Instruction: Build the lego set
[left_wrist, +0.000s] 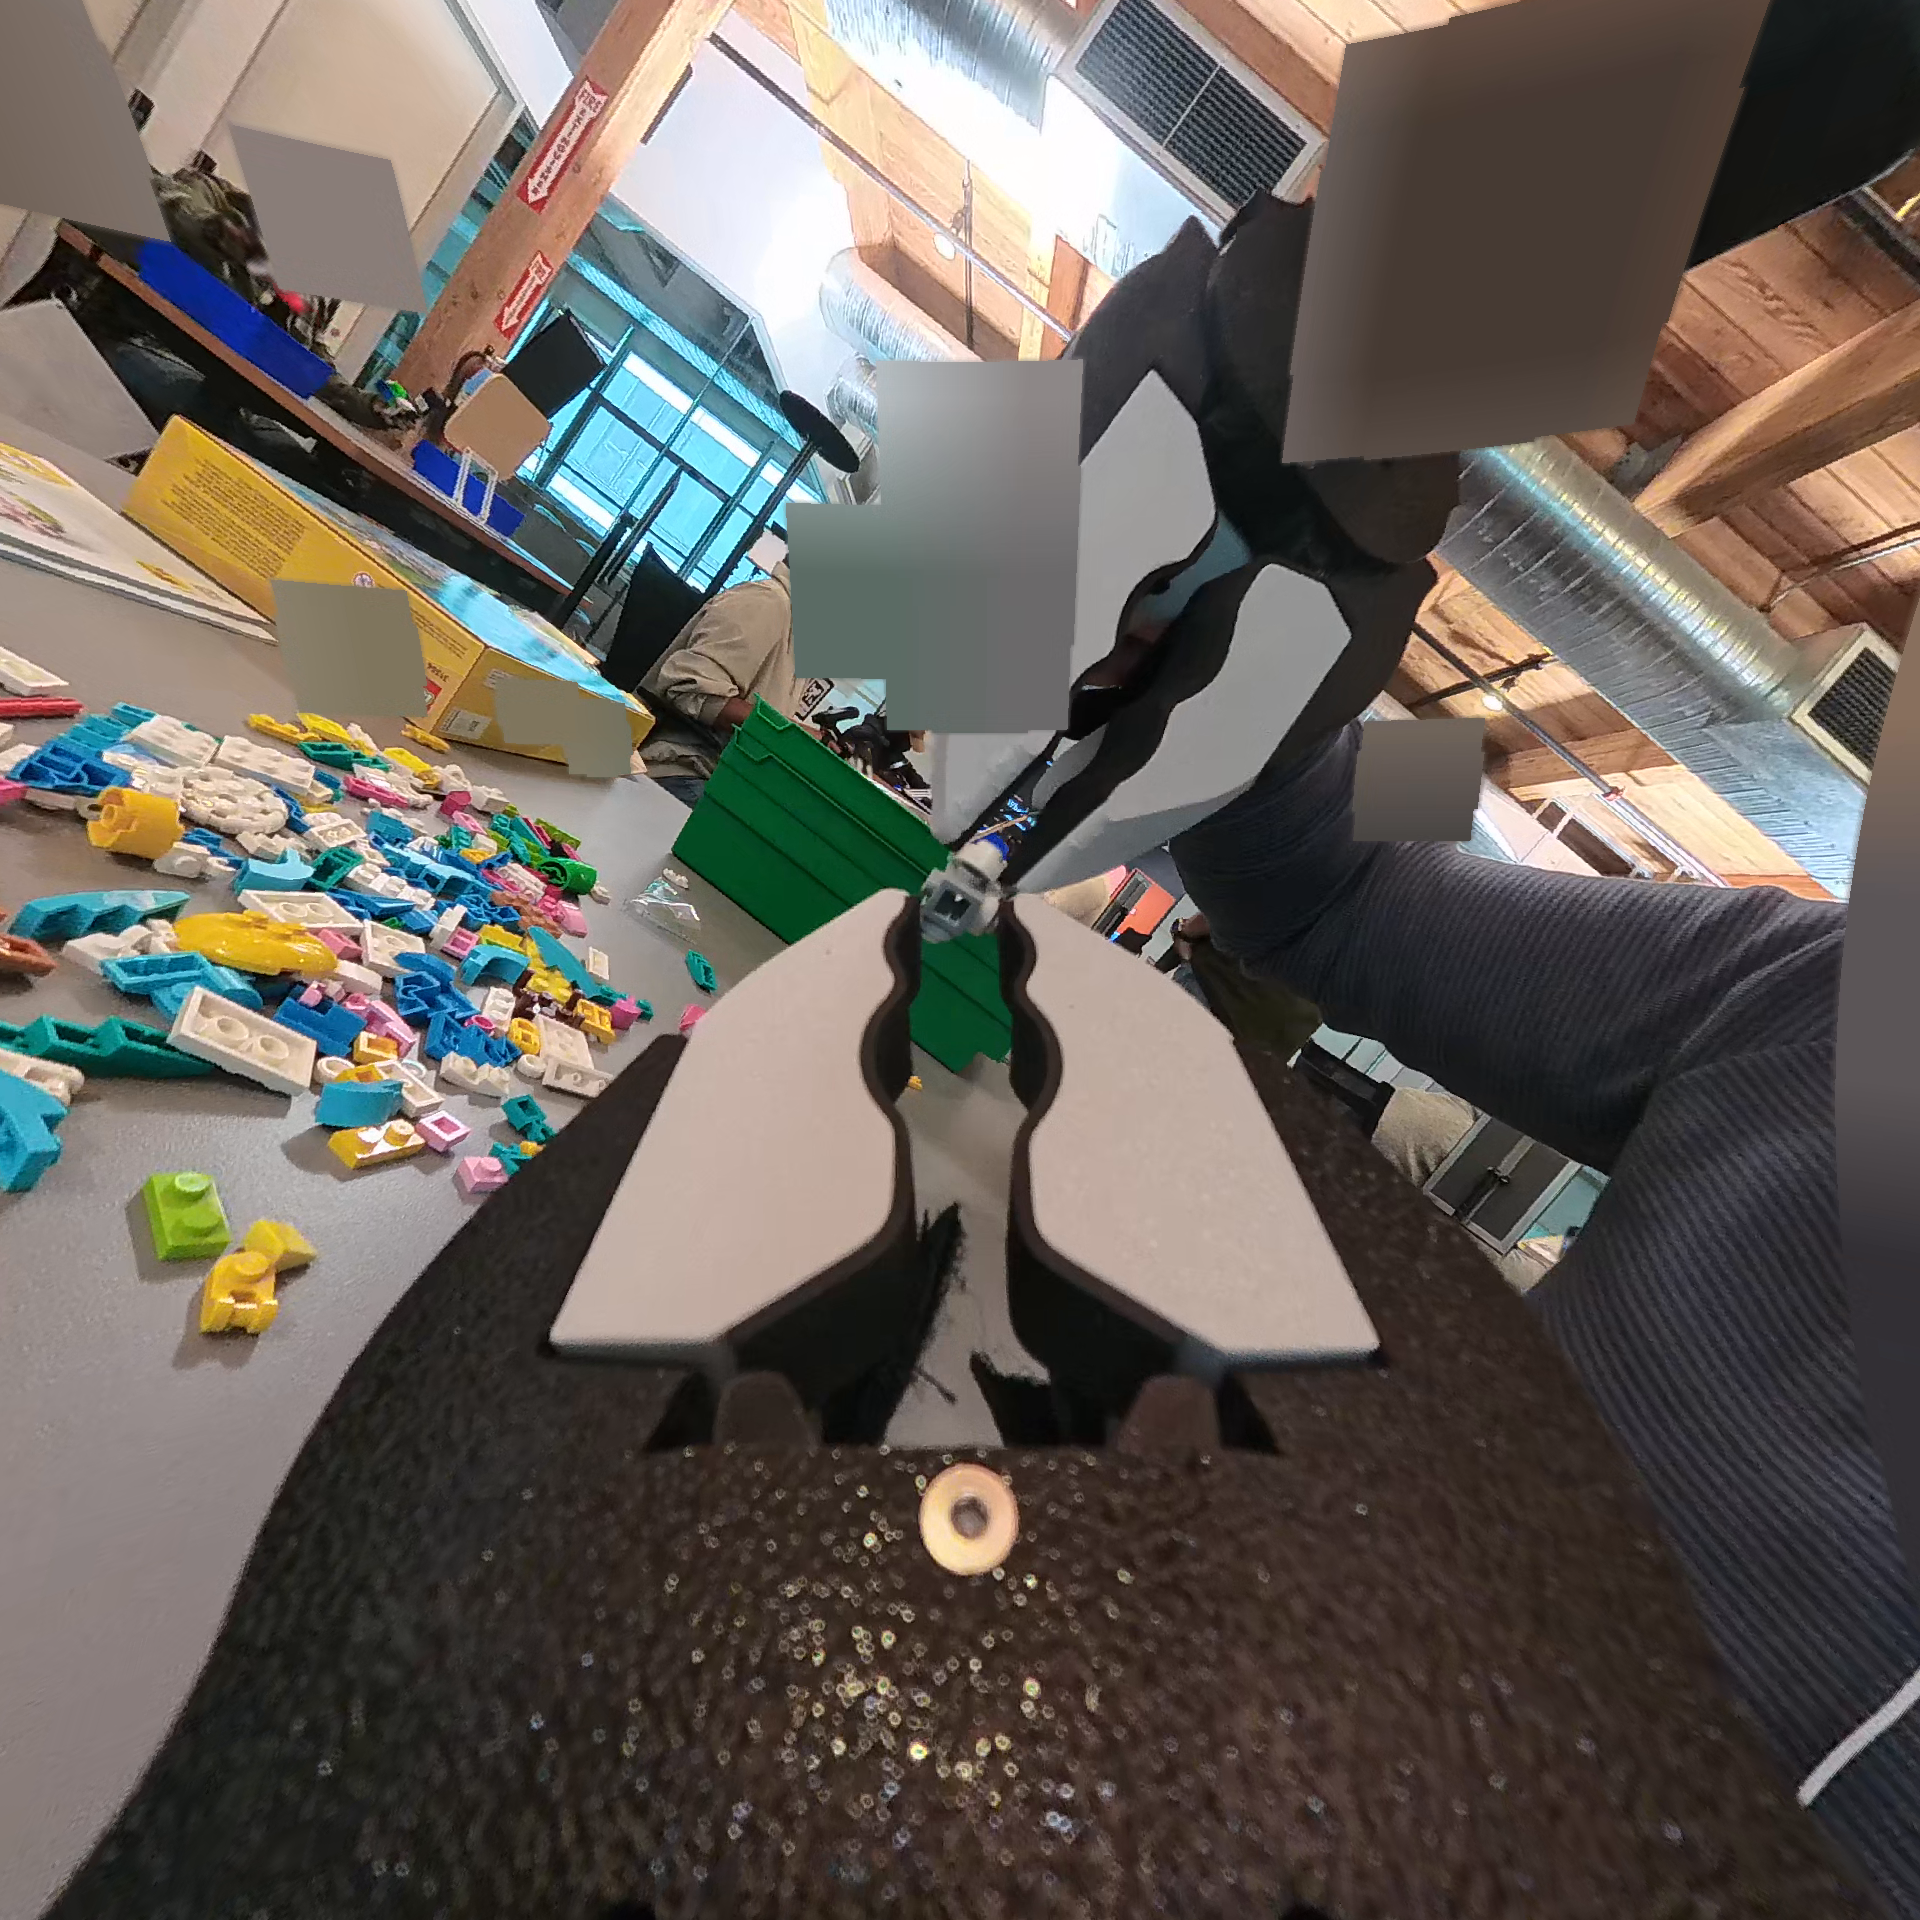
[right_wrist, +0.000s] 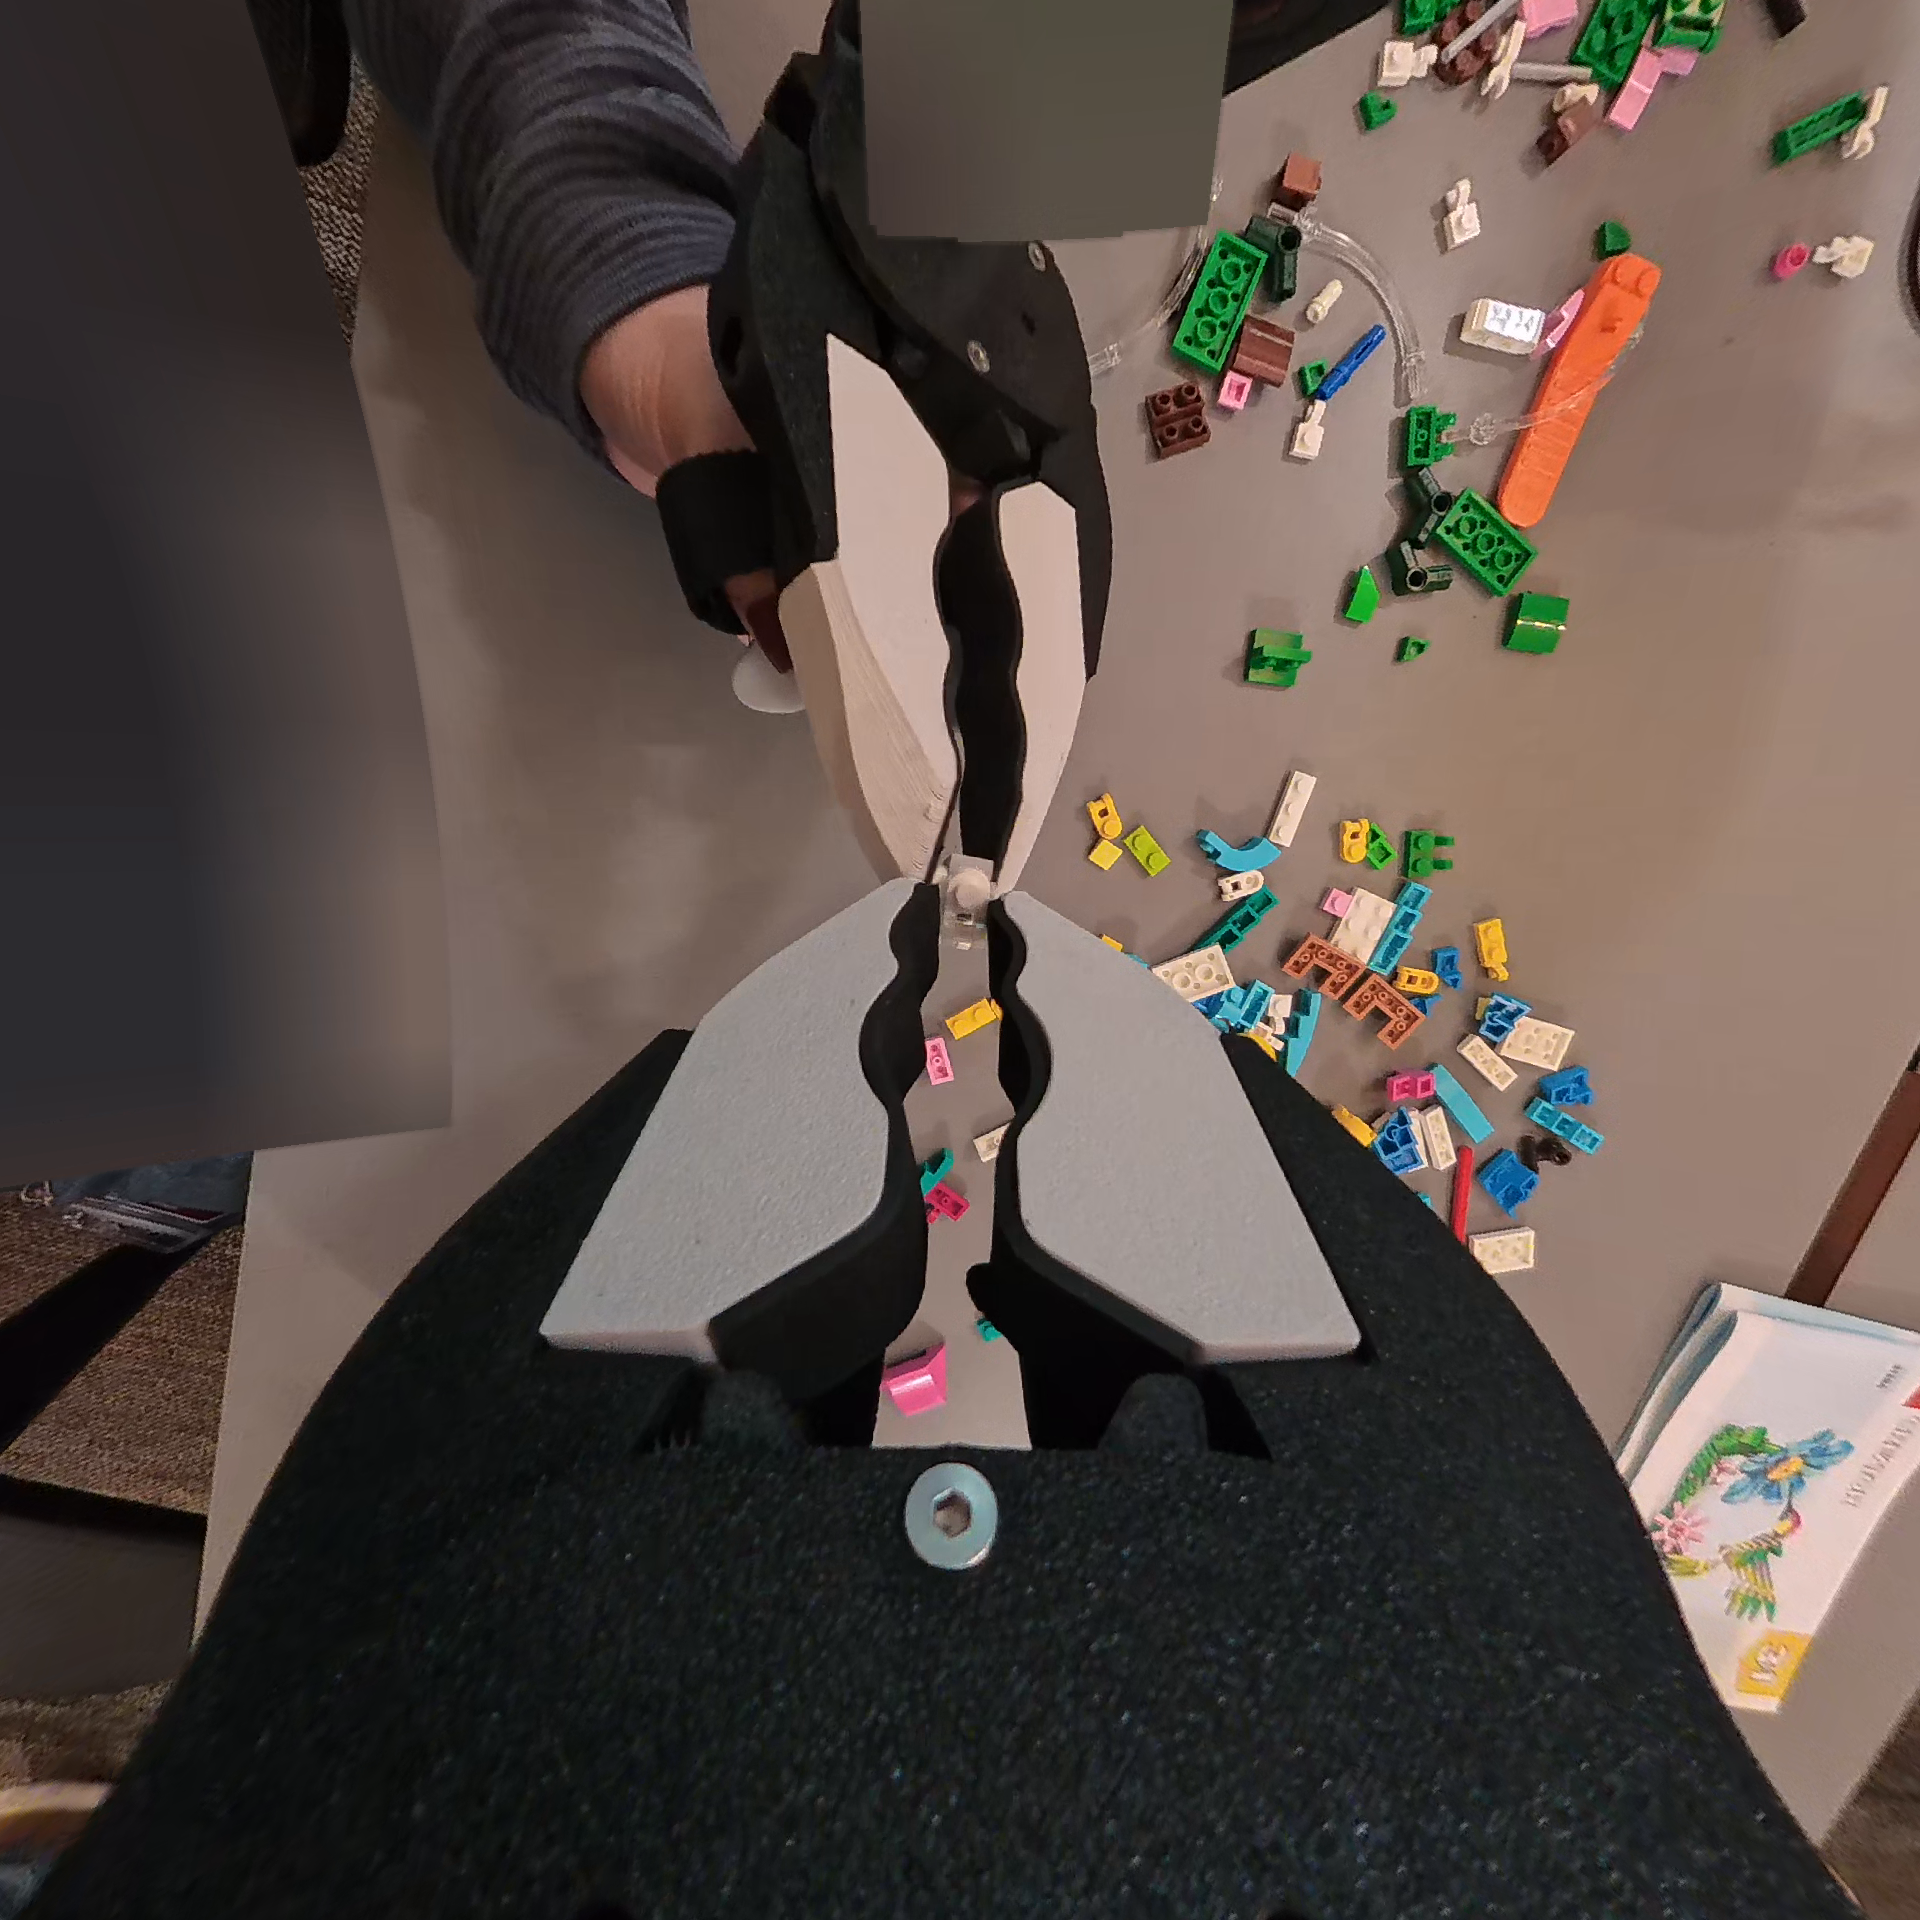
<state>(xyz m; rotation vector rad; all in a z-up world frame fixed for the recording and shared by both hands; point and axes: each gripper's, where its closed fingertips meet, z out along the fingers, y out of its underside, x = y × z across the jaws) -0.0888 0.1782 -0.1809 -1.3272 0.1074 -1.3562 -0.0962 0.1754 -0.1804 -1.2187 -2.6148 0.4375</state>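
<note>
My left gripper (left_wrist: 954, 920) is shut on a small white piece (left_wrist: 951, 909) with a square hollow, held up above the grey table (left_wrist: 125, 1455). My right gripper (right_wrist: 961, 920) is shut on a small clear piece (right_wrist: 961, 932). The two grippers meet tip to tip and the two pieces touch. The right gripper also shows in the left wrist view (left_wrist: 995, 871), coming down from the upper right. The left gripper also shows in the right wrist view (right_wrist: 964, 862), coming from the top with the white piece (right_wrist: 968, 885) at its tips.
Loose bricks (left_wrist: 343, 935) in several colours cover the table left of my left gripper, and more (right_wrist: 1434, 1018) lie under and right of my right gripper. A yellow box (left_wrist: 312, 561), a green crate (left_wrist: 821, 831), an orange tool (right_wrist: 1569, 384) and a booklet (right_wrist: 1787, 1496) lie around.
</note>
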